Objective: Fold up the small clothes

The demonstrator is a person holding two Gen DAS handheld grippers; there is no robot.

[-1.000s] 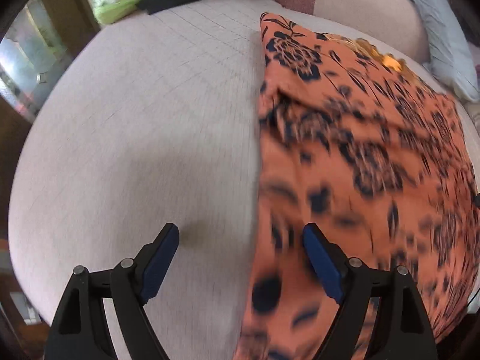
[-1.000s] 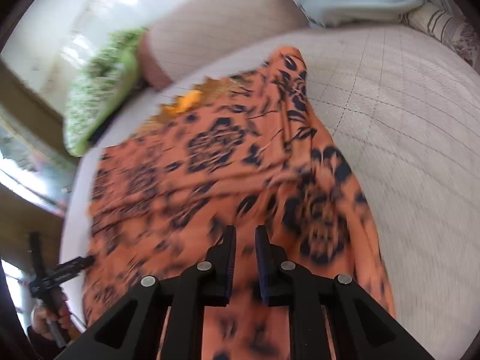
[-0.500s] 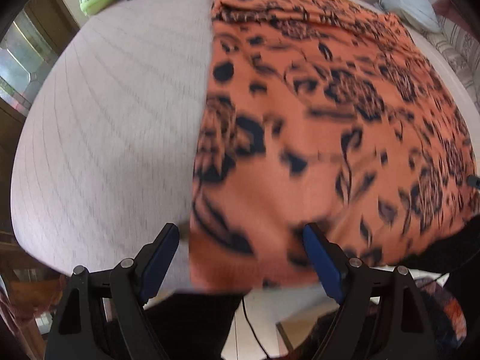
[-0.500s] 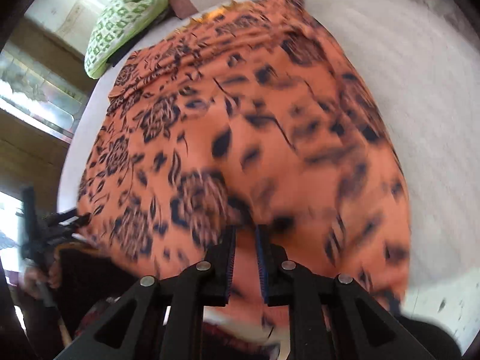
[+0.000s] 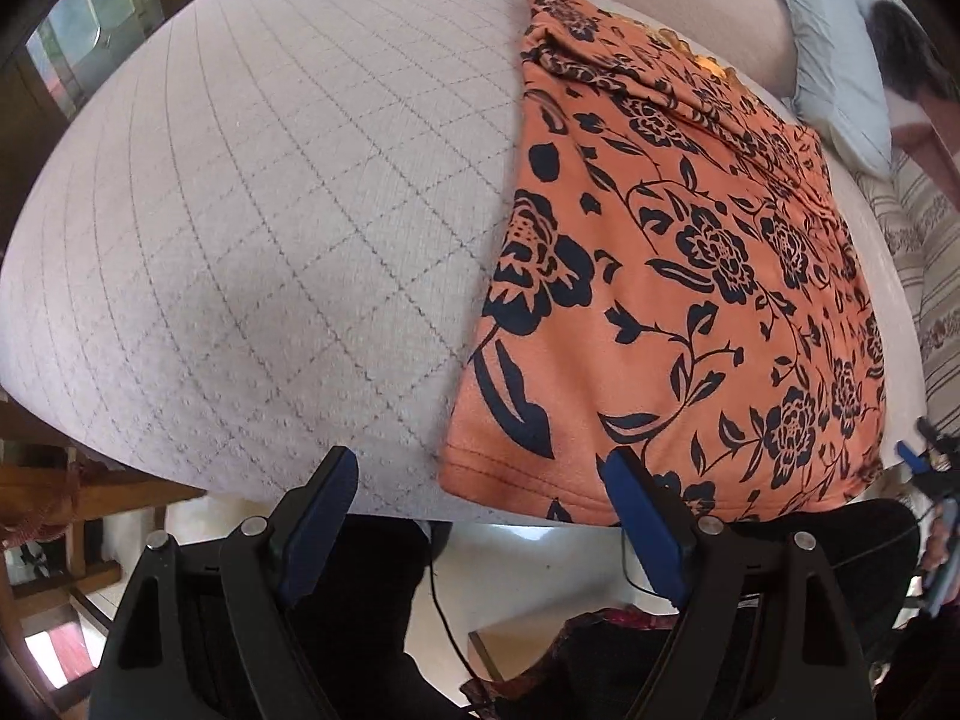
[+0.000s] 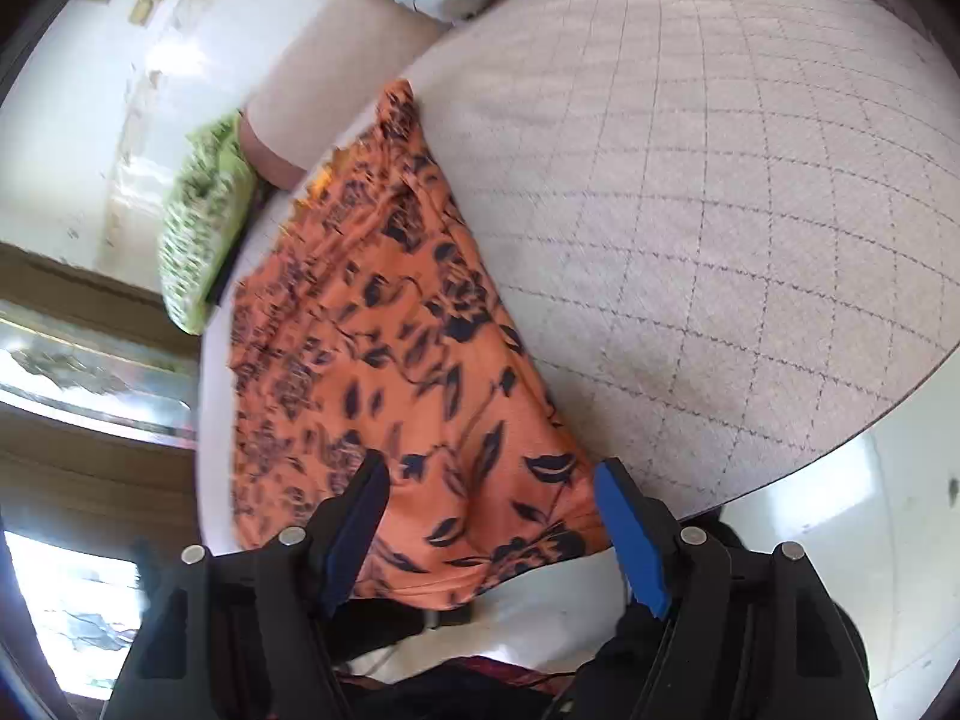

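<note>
An orange garment with a dark floral print (image 5: pixel 678 276) lies flat on the quilted grey mattress (image 5: pixel 270 210), its hem at the near edge. It also shows in the right wrist view (image 6: pixel 408 372). My left gripper (image 5: pixel 480 480) is open and empty, just off the mattress edge by the garment's near left corner. My right gripper (image 6: pixel 489 486) is open and empty above the garment's near right corner. The right gripper also shows at the right edge of the left wrist view (image 5: pixel 927 468).
A green patterned pillow (image 6: pixel 201 240) lies at the head of the bed, with a pale blue pillow (image 5: pixel 834 60) and a striped cushion (image 5: pixel 930 276) beside. Mattress (image 6: pixel 720 210) extends right of the garment. Floor and cables lie below the near edge.
My right gripper has opened and let go of the garment, which now lies flat. Both grippers have drawn back to the near edge of the mattress.
</note>
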